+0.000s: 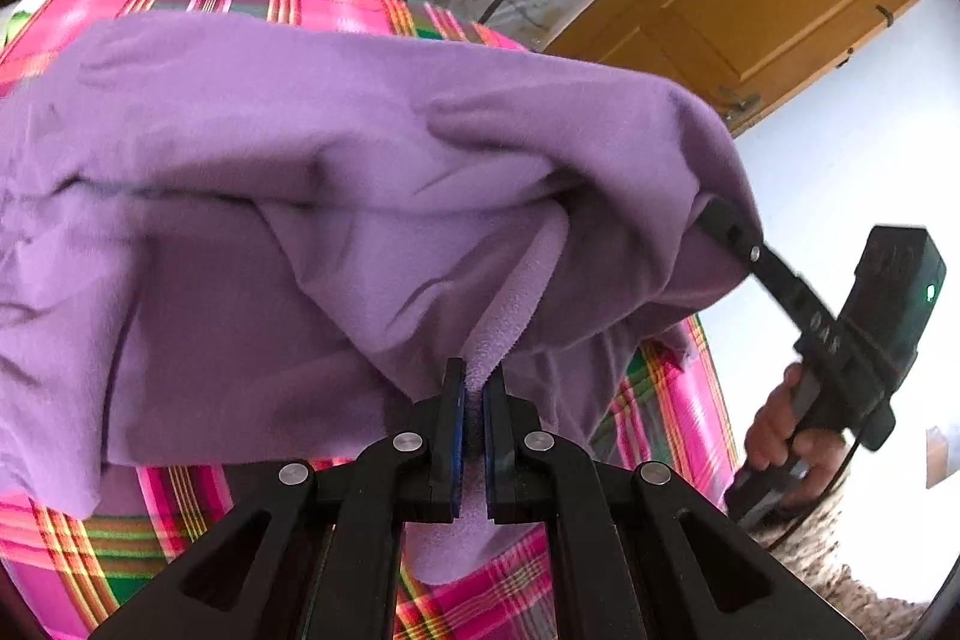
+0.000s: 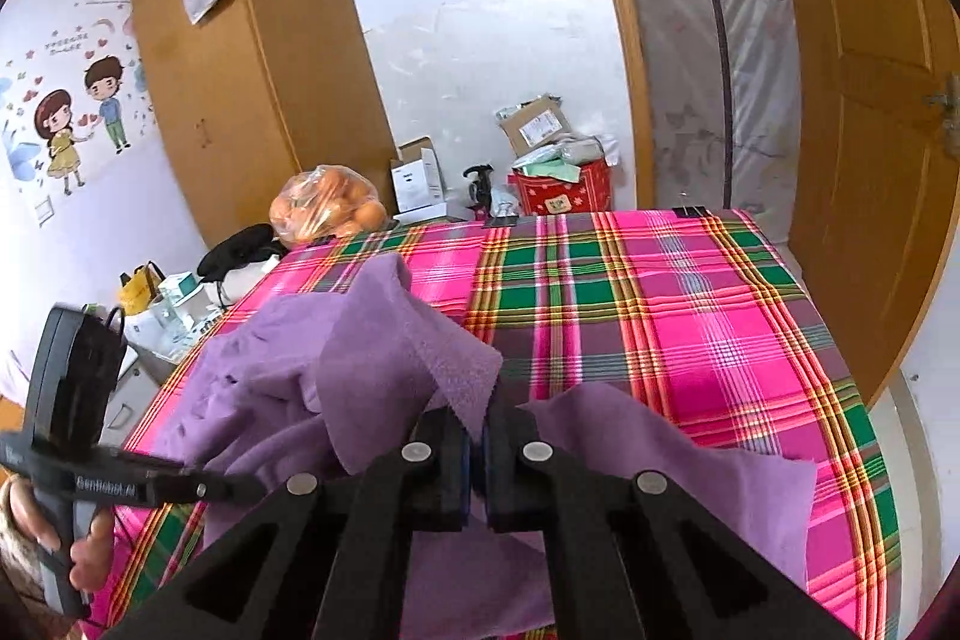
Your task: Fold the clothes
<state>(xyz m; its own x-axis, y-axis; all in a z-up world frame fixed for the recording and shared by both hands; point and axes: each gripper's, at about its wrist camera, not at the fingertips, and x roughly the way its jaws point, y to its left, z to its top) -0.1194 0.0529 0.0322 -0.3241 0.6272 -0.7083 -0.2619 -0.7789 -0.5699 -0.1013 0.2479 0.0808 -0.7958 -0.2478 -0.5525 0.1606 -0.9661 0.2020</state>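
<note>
A purple fleece garment (image 1: 270, 220) hangs lifted over the pink plaid tablecloth (image 1: 72, 538), bunched and folded between both grippers. My left gripper (image 1: 474, 394) is shut on a thin edge of it. Seen from the left wrist, my right gripper (image 1: 723, 229) comes in from the right with its tips buried in the cloth, a hand (image 1: 780, 430) on its handle. In the right wrist view, my right gripper (image 2: 477, 433) is shut on a corner of the garment (image 2: 288, 388). My left gripper (image 2: 246, 487) pinches the fabric at the lower left there.
The plaid cloth (image 2: 660, 310) covers a table with bare room at the right and back. A bag of oranges (image 2: 327, 211), cardboard boxes (image 2: 537, 121) and a red box (image 2: 564, 196) stand behind it. A wardrobe (image 2: 240, 70) is at the left, a wooden door (image 2: 870, 160) at the right.
</note>
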